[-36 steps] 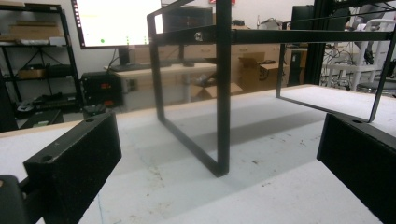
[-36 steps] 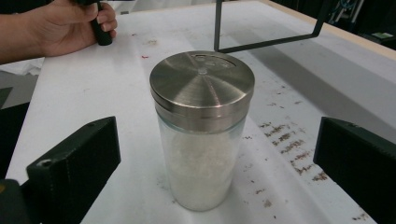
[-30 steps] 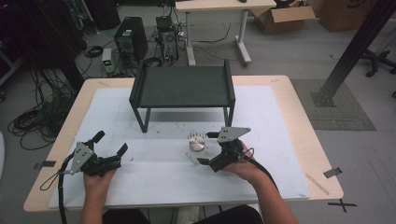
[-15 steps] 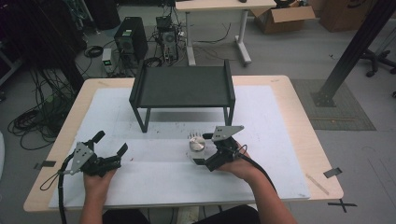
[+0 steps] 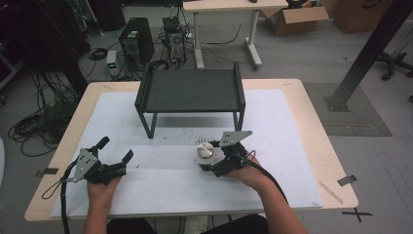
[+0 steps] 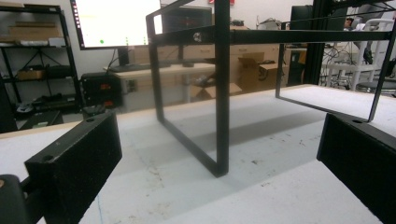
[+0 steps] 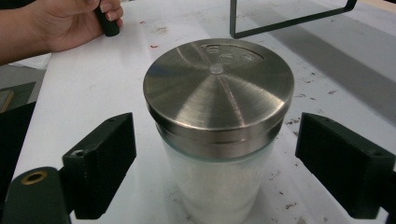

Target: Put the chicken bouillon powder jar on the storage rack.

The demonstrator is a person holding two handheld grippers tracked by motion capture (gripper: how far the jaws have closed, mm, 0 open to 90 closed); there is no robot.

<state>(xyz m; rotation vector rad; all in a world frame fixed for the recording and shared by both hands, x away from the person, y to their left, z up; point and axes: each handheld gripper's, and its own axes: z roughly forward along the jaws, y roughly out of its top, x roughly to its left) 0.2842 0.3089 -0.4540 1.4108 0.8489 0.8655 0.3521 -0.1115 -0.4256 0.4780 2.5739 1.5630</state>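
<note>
The shaker jar (image 7: 218, 135), glass-bodied with a brushed metal lid, stands upright on the white mat (image 5: 292, 126), in front of the black shelf stand (image 5: 190, 92) and somewhat nearer the tabletop's right edge than its left. Its long axis is vertical. The right gripper (image 5: 214, 157) has it squarely between its jaws: in the right gripper view one jaw sits at either side of the jar, both clear of the glass, spread wide. Judged from this, closing is all the grasp needs. The right hand (image 5: 243, 171) rests low on the mat, the gripper pointing away from the near edge. The left gripper (image 5: 115, 150) lies well apart toward the near left corner, jaws wide and empty, facing the stand.
</note>
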